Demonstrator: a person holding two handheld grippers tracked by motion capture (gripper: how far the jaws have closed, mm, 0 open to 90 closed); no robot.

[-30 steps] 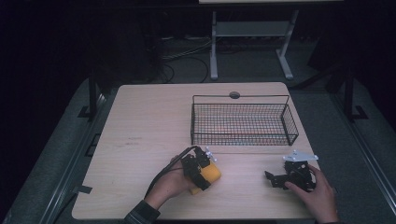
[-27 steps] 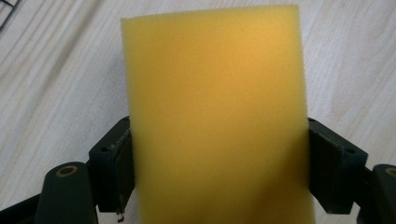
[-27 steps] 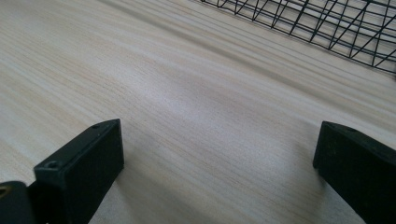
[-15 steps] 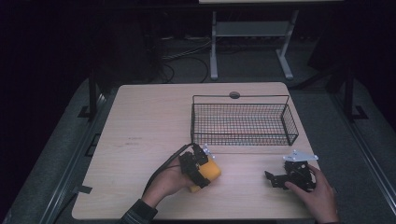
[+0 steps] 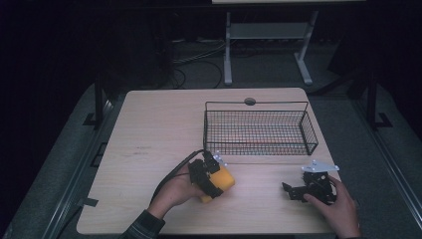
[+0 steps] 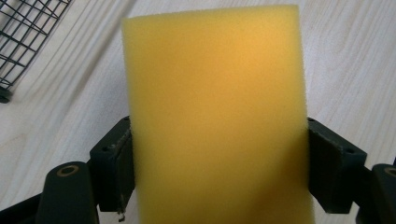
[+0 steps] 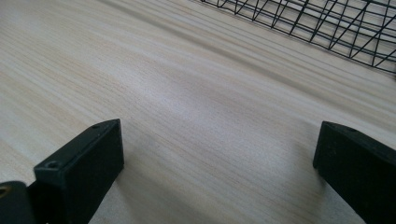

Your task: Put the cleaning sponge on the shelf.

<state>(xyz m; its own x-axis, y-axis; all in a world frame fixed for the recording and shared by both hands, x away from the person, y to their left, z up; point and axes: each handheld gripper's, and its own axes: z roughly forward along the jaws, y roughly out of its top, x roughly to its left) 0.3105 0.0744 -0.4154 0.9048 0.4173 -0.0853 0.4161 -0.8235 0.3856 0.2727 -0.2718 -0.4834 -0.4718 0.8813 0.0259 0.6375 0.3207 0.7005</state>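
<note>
Left tool point(image 5: 215, 177) clamps the yellow sponge point(image 6: 215, 112), barely shifted since a second ago; right tool point(image 5: 293, 191) rests wide, empty; wire basket point(image 5: 259, 130) waits.

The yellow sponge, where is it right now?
In the high view the yellow sponge sits clamped in the left tool at the table's near edge, just in front of the wire basket's left corner.

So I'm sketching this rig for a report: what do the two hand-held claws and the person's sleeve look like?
Both claws are black. The left claw trails a black cable and has blocky black fingers with a brass-coloured pivot ring. The right claw carries a grey three-cornered plate on top. A dark ribbed sleeve cuff shows on the left arm.
</note>
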